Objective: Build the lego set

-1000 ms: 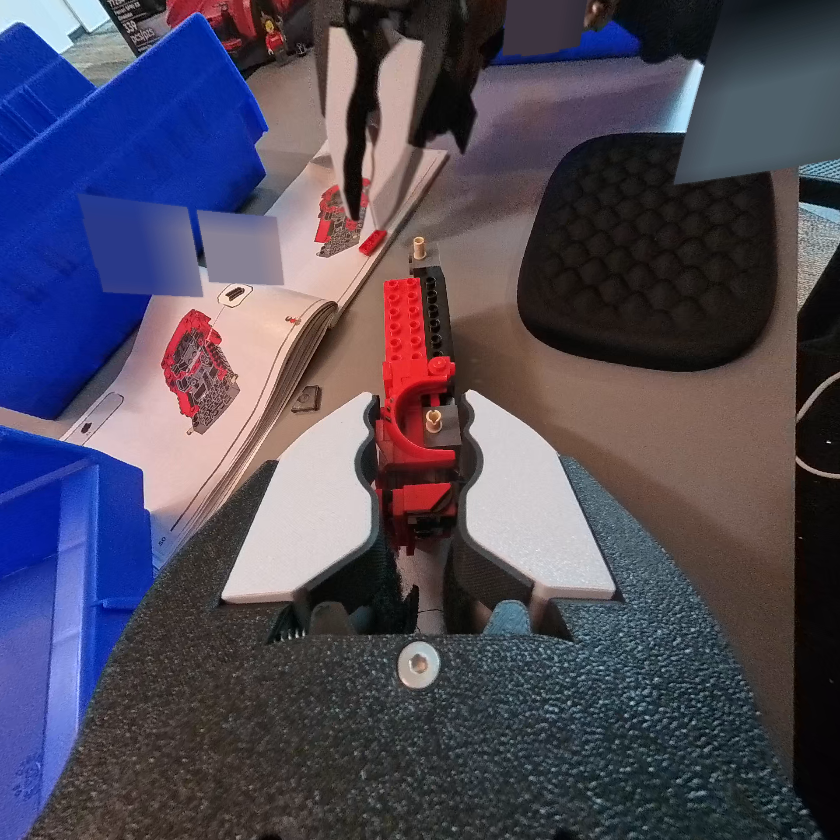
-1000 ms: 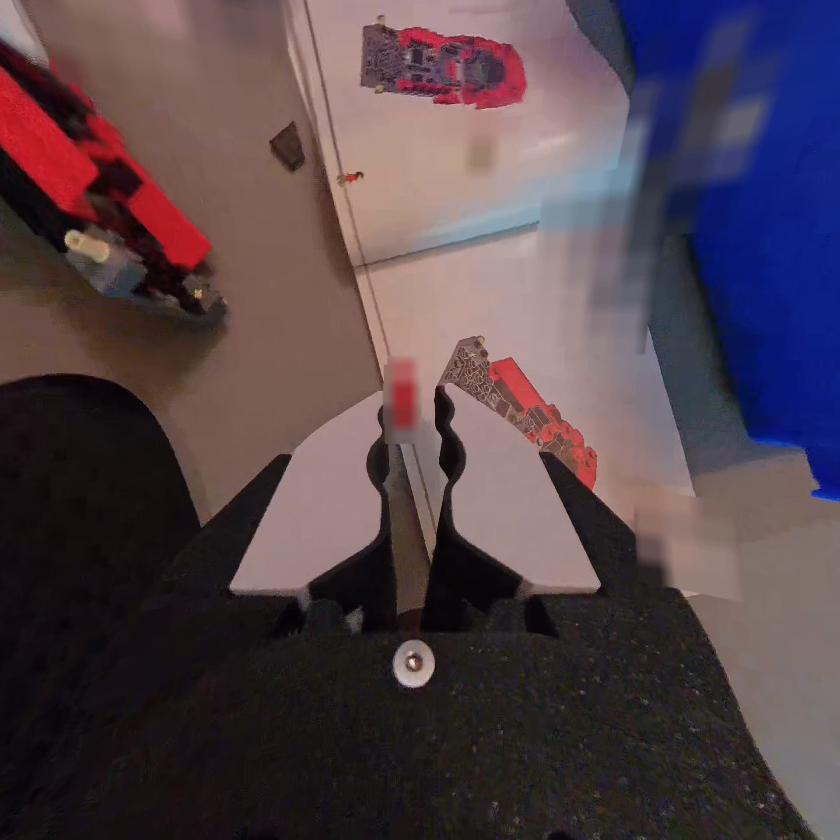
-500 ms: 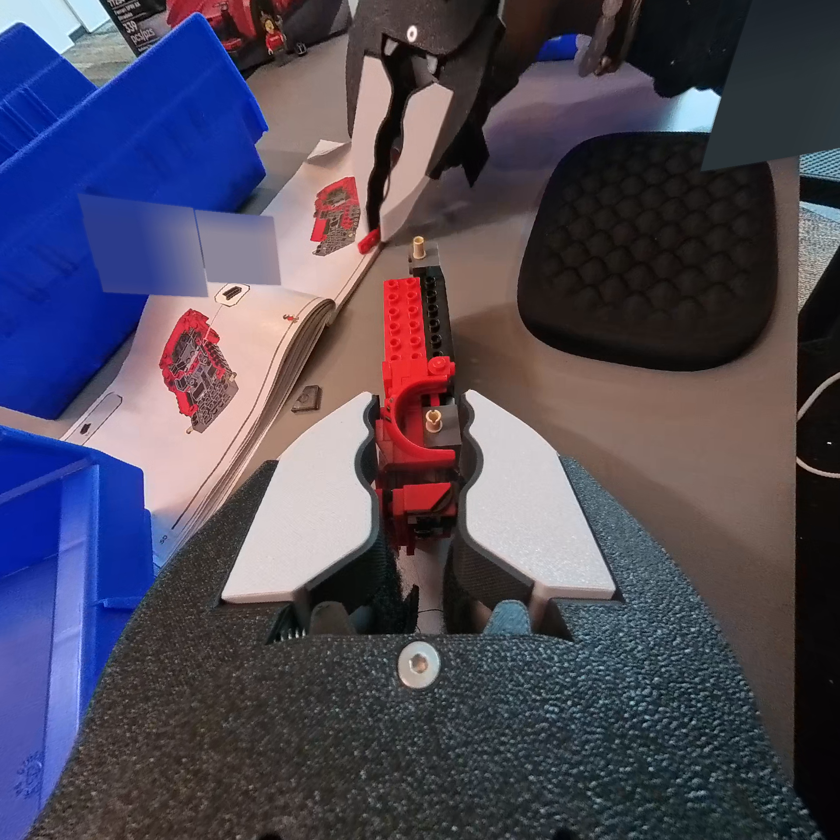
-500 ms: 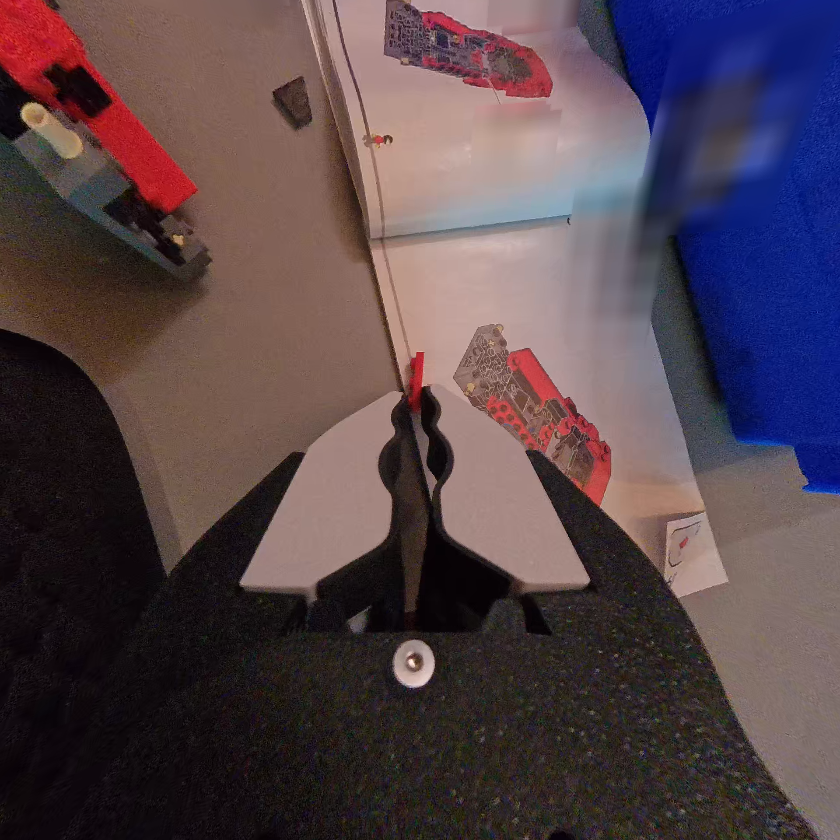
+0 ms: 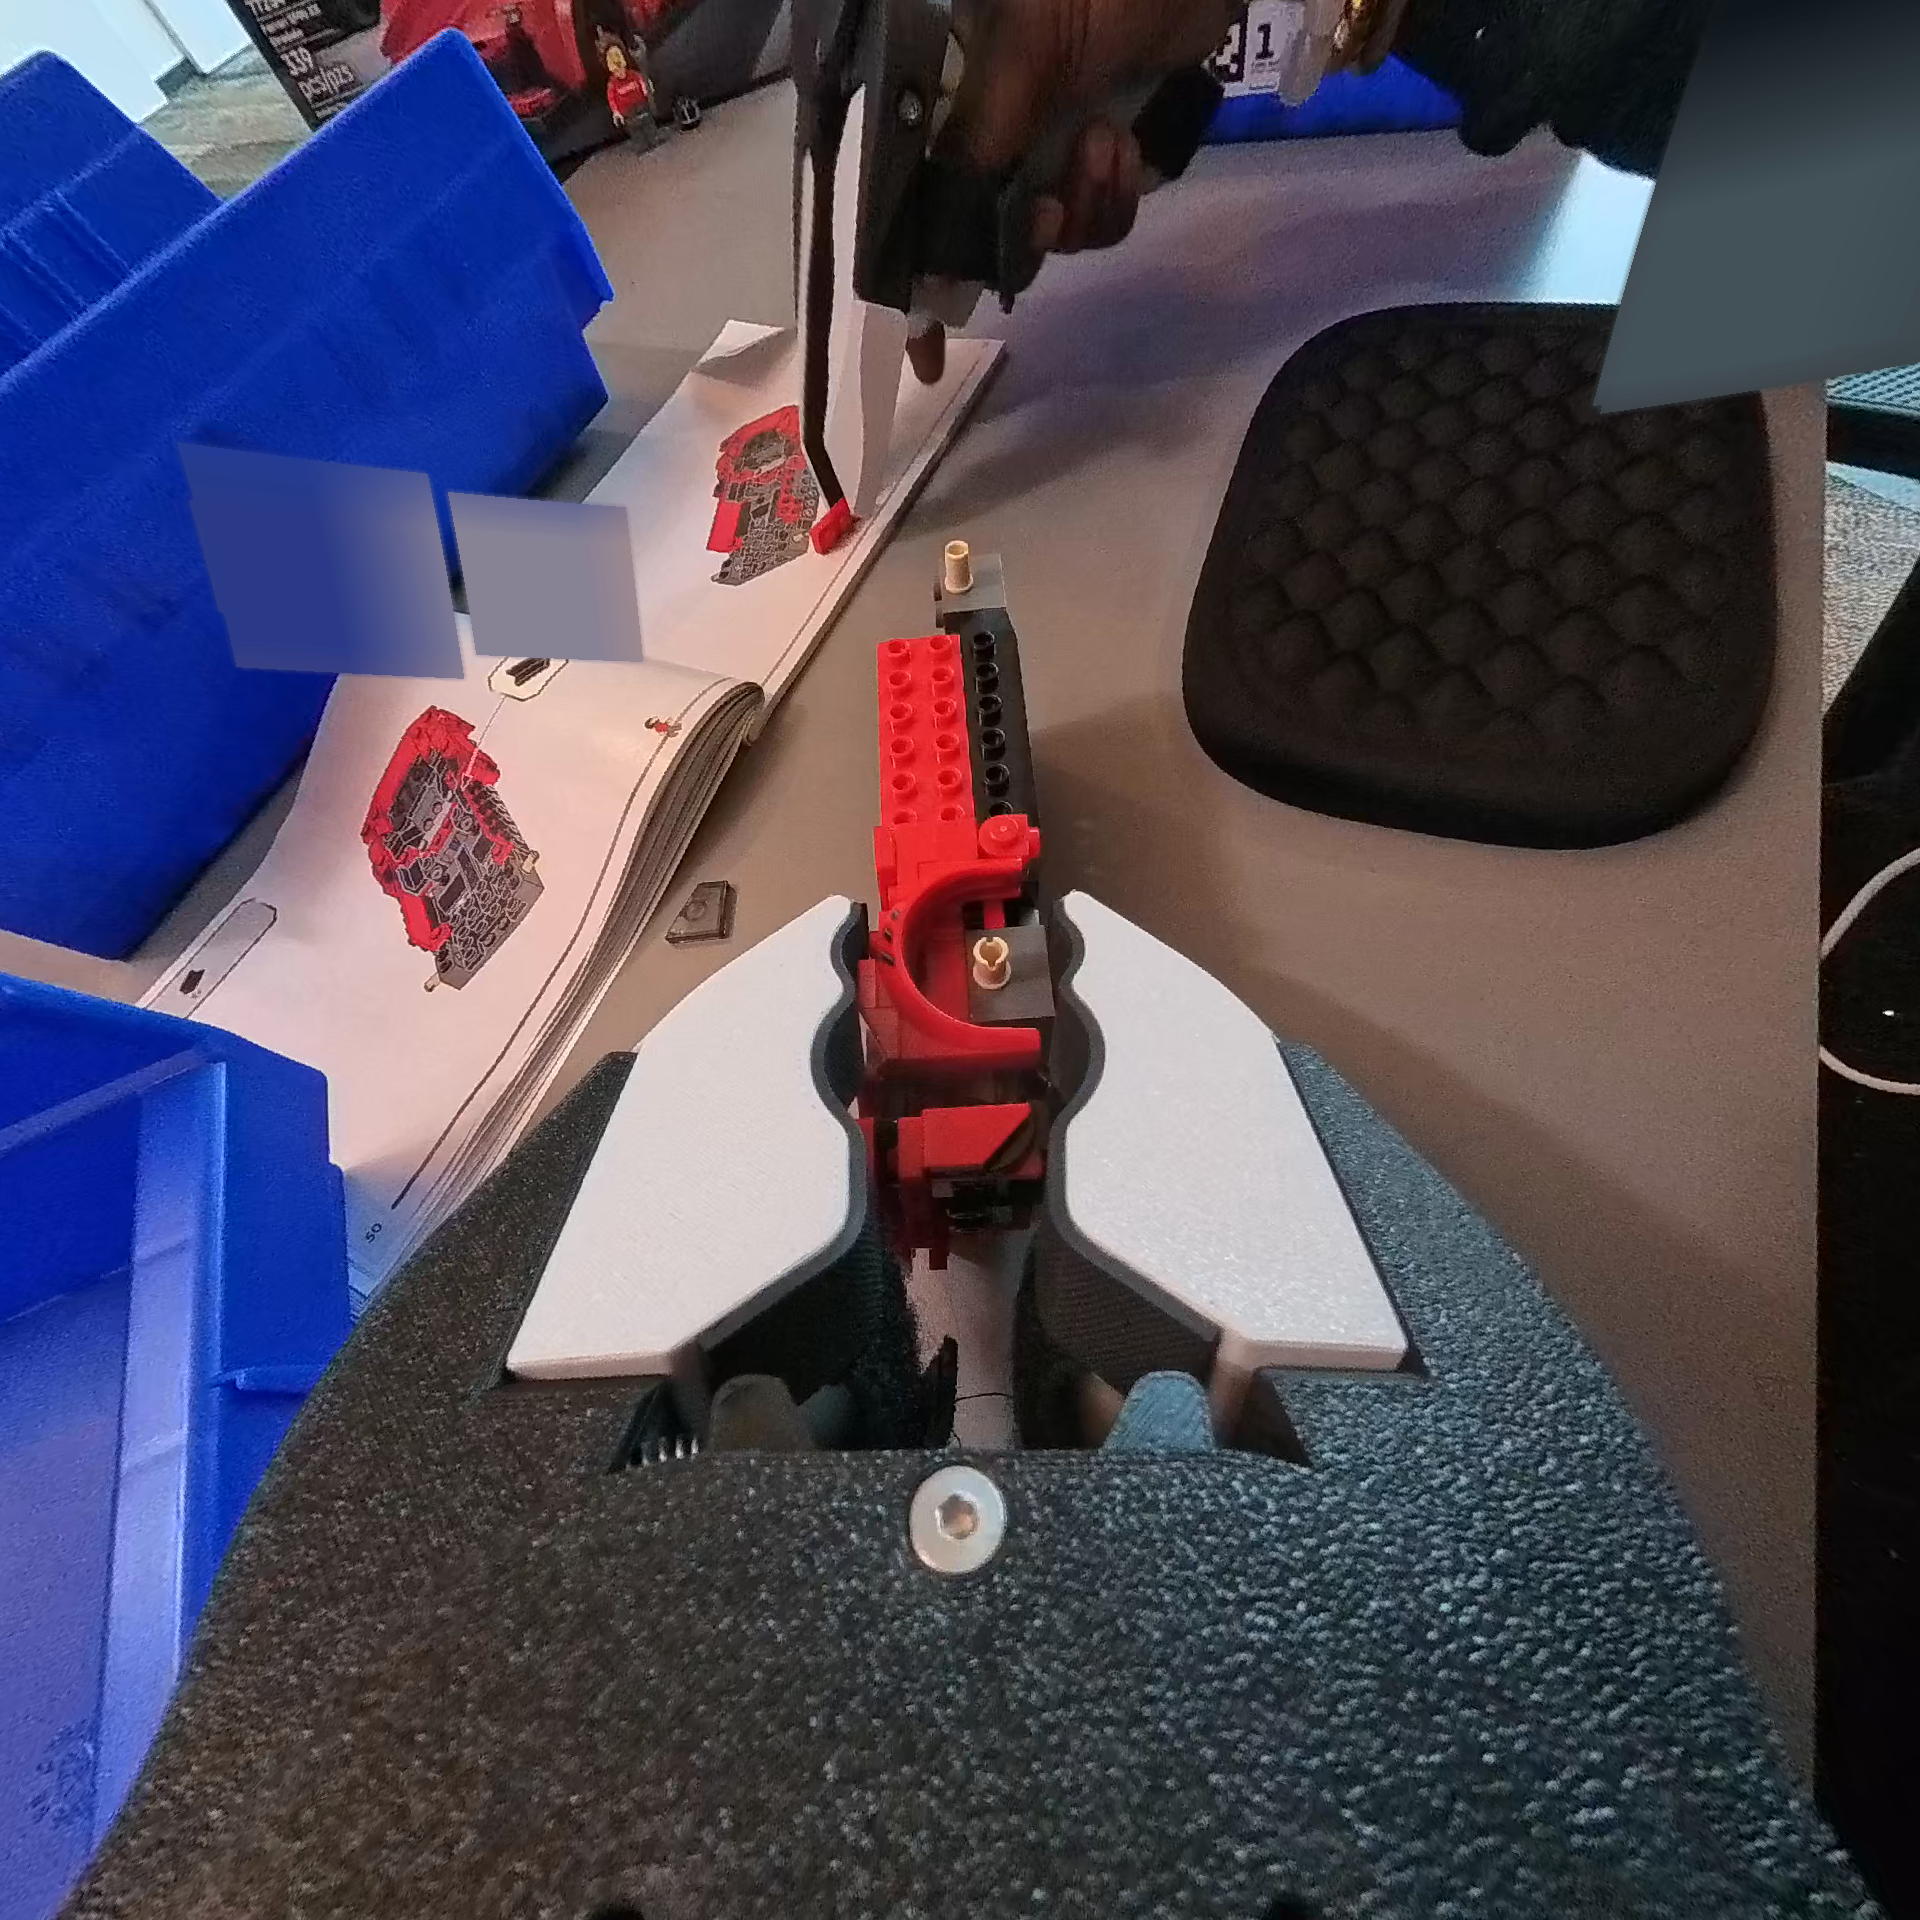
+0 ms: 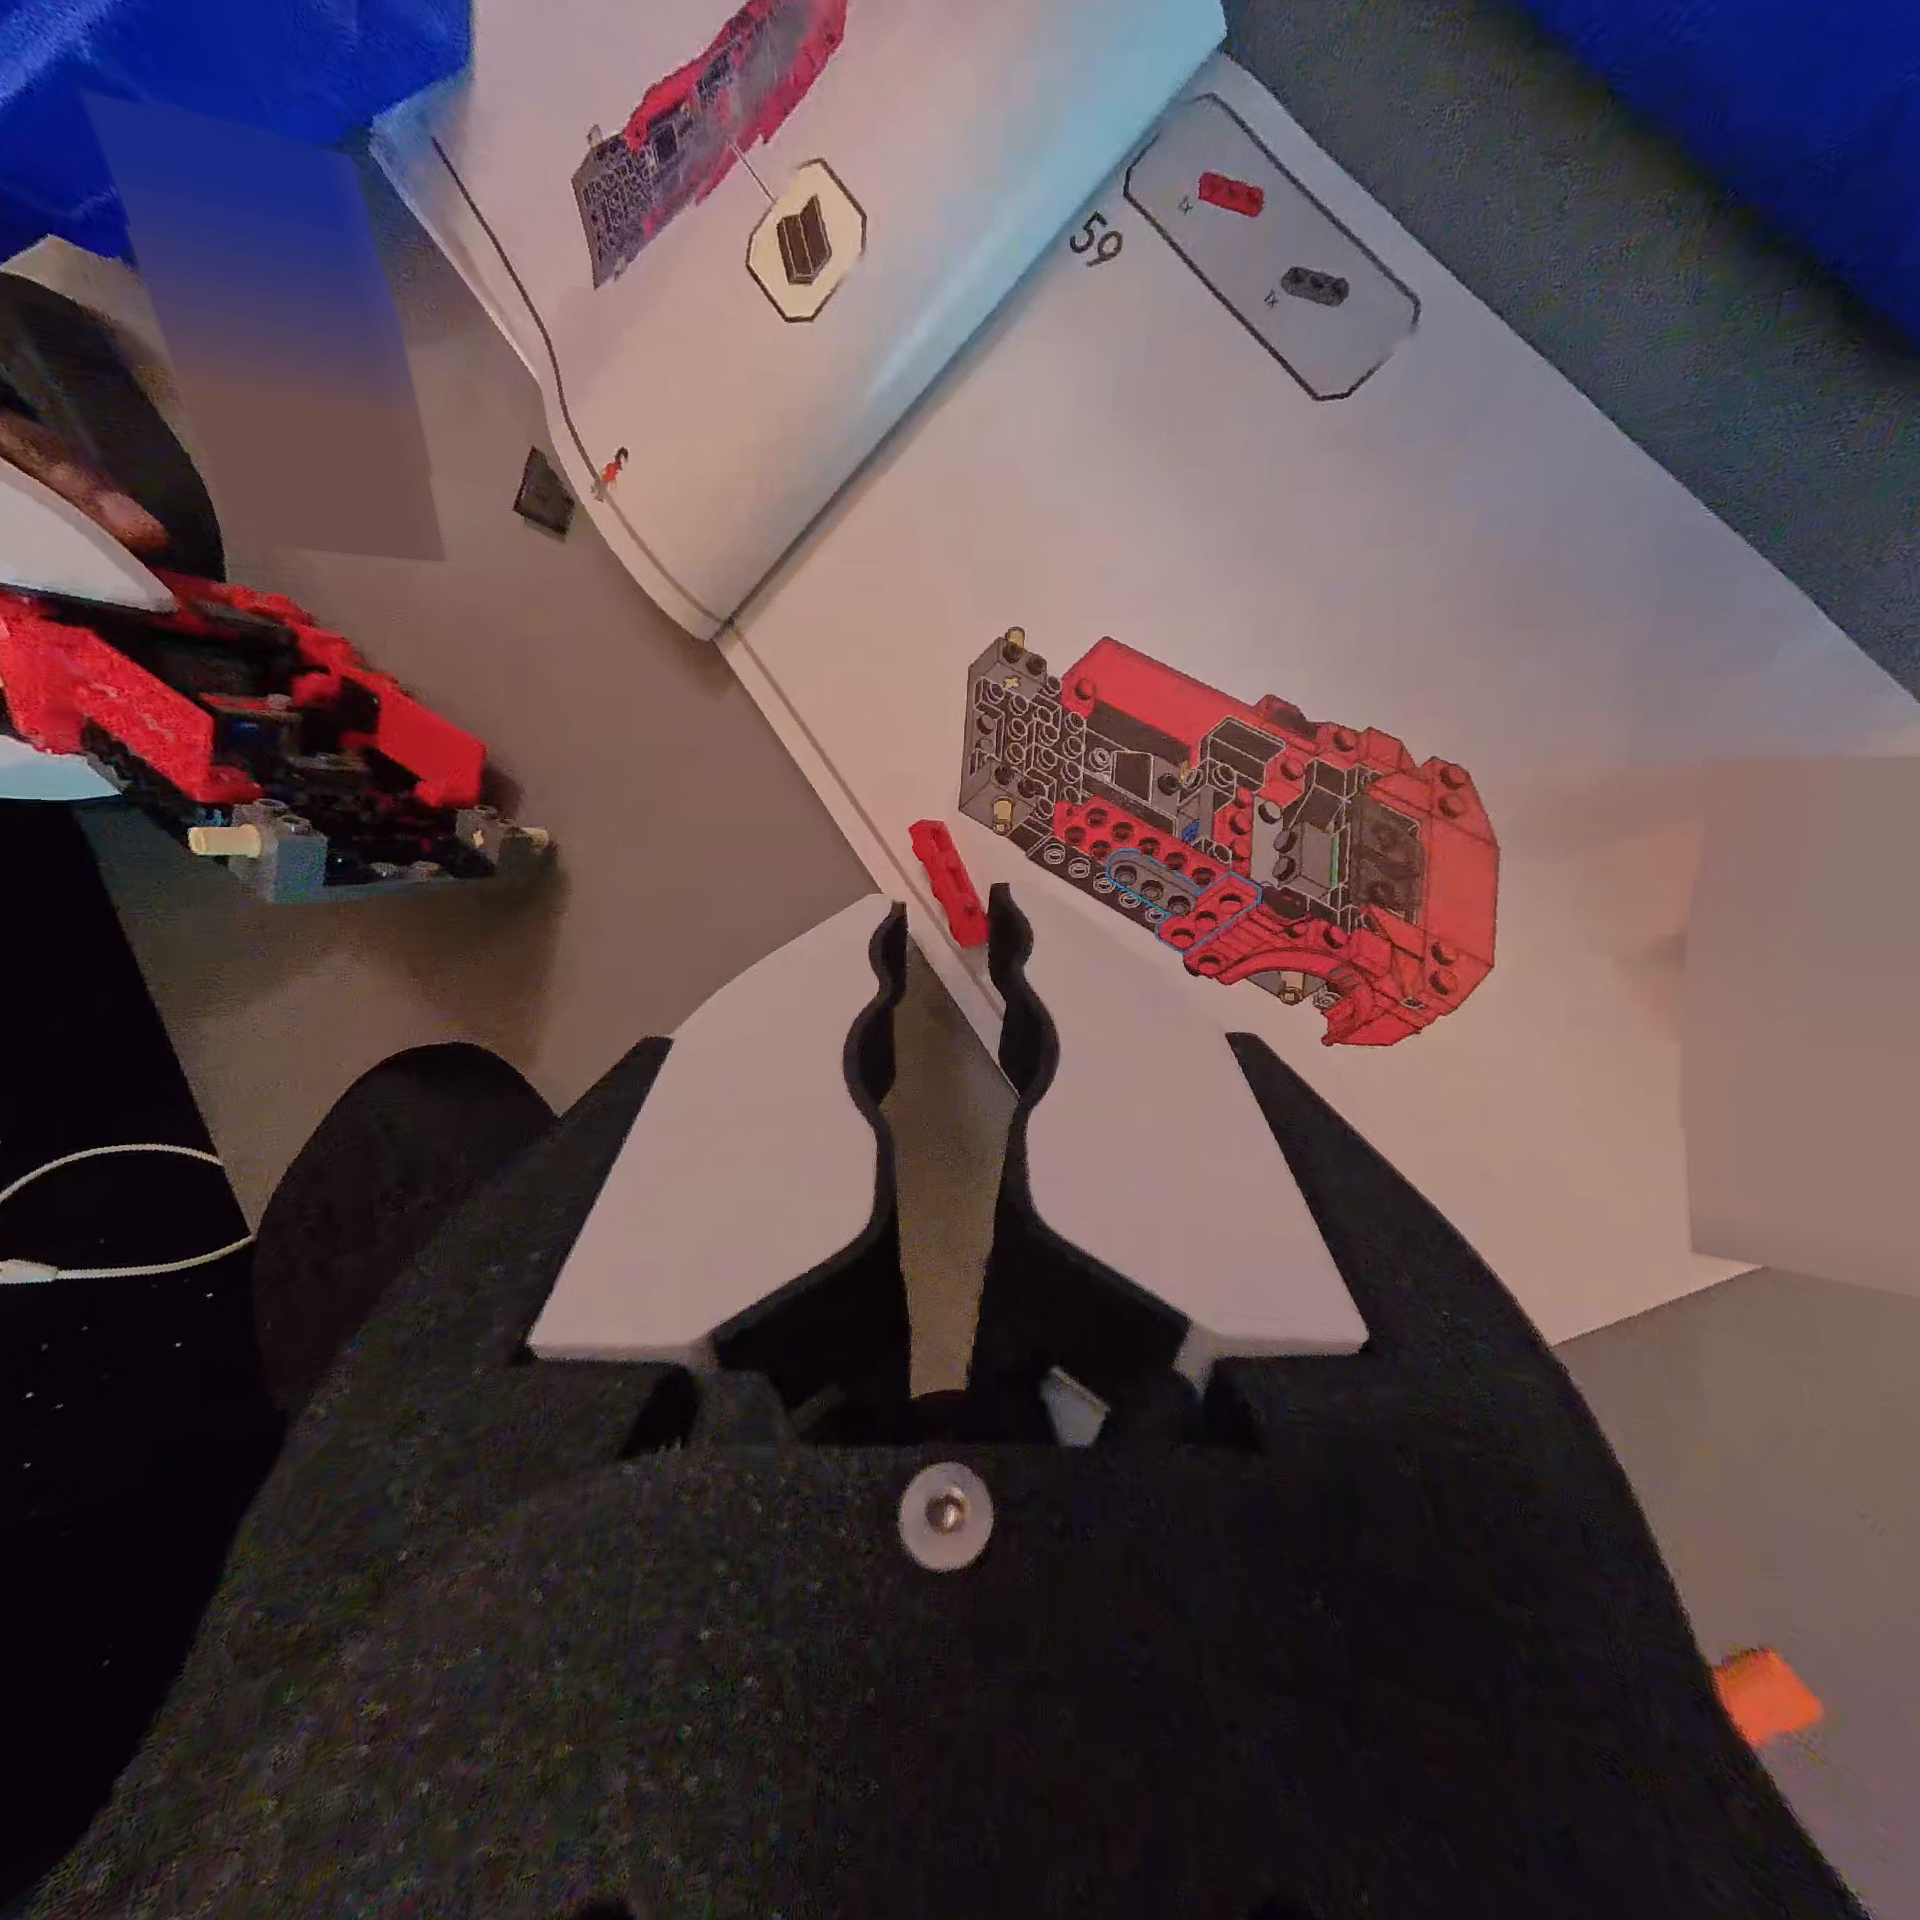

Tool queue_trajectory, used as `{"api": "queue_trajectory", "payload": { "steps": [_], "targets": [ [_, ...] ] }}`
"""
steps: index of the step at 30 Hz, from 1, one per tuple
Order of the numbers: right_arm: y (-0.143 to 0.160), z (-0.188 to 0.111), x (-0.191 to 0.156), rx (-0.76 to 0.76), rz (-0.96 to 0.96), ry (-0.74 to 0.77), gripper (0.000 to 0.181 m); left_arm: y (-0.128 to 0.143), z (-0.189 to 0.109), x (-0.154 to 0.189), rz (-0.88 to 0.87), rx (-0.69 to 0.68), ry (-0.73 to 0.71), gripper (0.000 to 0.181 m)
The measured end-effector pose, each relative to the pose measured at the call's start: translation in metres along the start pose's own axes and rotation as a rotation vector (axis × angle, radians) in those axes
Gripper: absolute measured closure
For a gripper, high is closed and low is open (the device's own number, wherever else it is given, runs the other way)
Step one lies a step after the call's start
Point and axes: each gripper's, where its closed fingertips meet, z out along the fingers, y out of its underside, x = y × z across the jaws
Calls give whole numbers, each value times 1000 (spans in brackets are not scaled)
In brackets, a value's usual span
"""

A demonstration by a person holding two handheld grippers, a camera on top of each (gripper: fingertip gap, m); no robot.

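Note:
My left gripper (image 5: 961, 920) is shut on the rear end of the partly built red and black Lego car (image 5: 951, 748), which rests on the grey table (image 5: 1299, 1039). The car also shows in the right wrist view (image 6: 260, 748). My right gripper (image 6: 948, 906) is open over the open instruction booklet (image 6: 1143, 520). A small red plate (image 6: 940, 868) lies on the page by the fold, just in front of its fingertips. In the left wrist view the right gripper (image 5: 840, 488) points down at the red plate (image 5: 831, 532) on the booklet (image 5: 582, 831).
Blue bins (image 5: 312, 343) stand along the left and one (image 5: 125, 1351) at the near left. A black cushioned pad (image 5: 1475, 603) lies to the right. A small dark grey piece (image 5: 707, 914) lies on the table beside the booklet. A white cable (image 6: 114, 1205) runs near the edge. Spacing between my two grippers at the tips: around 20 cm.
My right gripper held the small red plate shut in its jaws. It has swung over the booklet page and opened, and the plate now lies on the page. The left gripper has not moved.

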Motion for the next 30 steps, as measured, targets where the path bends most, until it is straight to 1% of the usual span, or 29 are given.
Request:
{"api": "queue_trajectory", "payload": {
  "steps": [6,13,22,23,24,25,26,27,28,29,30],
  "targets": [
    [-1,-6,17,12,-23,128,171,0,0,0,-1,0,1,149],
    [-9,-10,19,57,-42,153,173,0,0,0,-2,1,2,149],
    [-17,-5,20,30,-105,206,173,0,0,0,0,0,0,149],
    [-21,-7,18,46,-121,207,172,0,0,0,1,1,0,149],
    [-26,-9,10,66,-152,174,171,0,0,0,0,1,0,149],
    [-32,-11,-2,89,-178,129,163,0,0,0,-1,2,1,149],
    [-37,-12,-15,98,-200,73,149,0,0,0,-2,3,2,149],
    [-40,-12,-31,88,-225,10,130,0,0,0,-4,4,3,149],
    [-44,-12,-45,74,-258,-33,119,0,0,0,-7,4,4,149],
    [-51,-11,-58,68,-304,-52,112,0,0,0,-9,4,4,149],
    [-60,-10,-71,66,-363,-68,110,0,0,-1,-8,6,3,149]
  ]
}}
